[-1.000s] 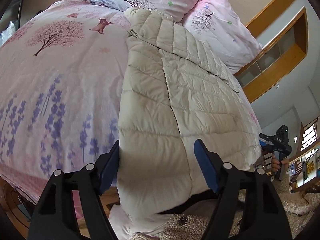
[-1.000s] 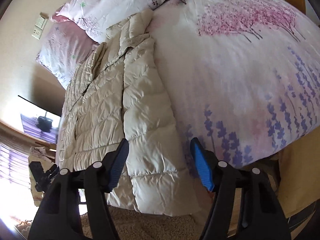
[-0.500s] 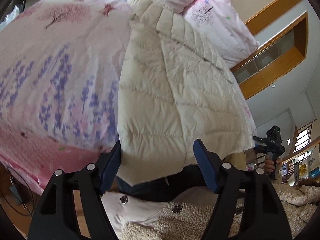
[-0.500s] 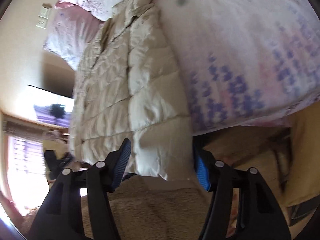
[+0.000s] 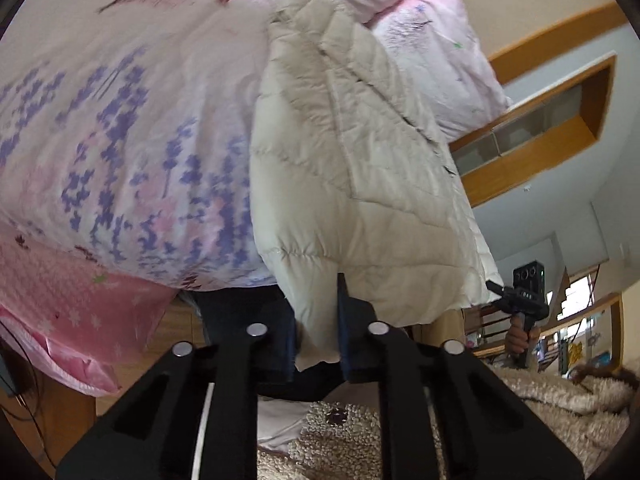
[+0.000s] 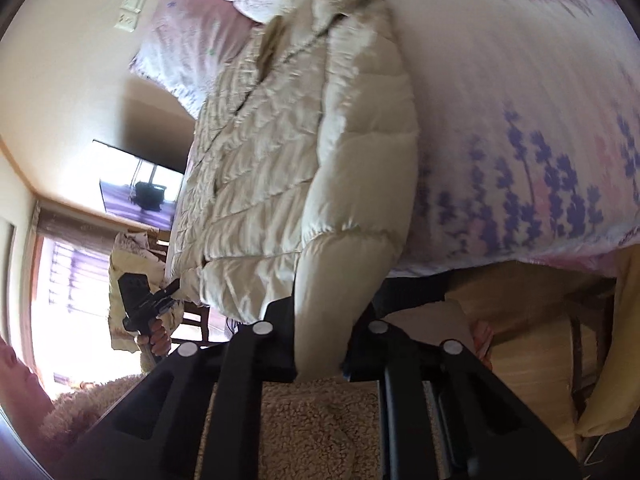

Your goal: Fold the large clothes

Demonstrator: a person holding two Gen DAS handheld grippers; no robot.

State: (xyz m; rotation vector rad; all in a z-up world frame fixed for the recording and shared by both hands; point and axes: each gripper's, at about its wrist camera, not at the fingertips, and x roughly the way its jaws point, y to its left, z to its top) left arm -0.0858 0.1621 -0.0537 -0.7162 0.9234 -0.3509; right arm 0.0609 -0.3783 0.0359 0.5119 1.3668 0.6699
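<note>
A: Quick pass, near first. What have we got in the left gripper [image 5: 318, 320]?

B: We're closing it on the near hem corner of the cream puffer jacket [image 5: 352, 168]; the cloth sits pinched between the pads. Same for the right gripper [image 6: 322, 334]: jaws closing on the other near hem corner, padded edge squeezed between them.

A: So where's the jacket?

B: Laid lengthwise on the bed, over the floral duvet [image 5: 120, 128]. Hem hangs just off the near edge, collar at the far end by the pillows [image 5: 432, 40]. From the left wrist view the duvet spreads left of it; from the right wrist view, right of it.

A: Step?

B: We'd call it the grasp for the first fold, both hem corners being taken, nothing lifted yet. Jacket looks already narrowed, sleeves tucked in, though we can't be sure.

A: Next move?

B: Our guess: lift both corners together, carry the hem far towards the collar, keep the grippers level so it folds square. It's puffy and slippery, so we'd want a firm pinch first.

A: Past the bed?

B: Wall and wooden shelf only.
</note>
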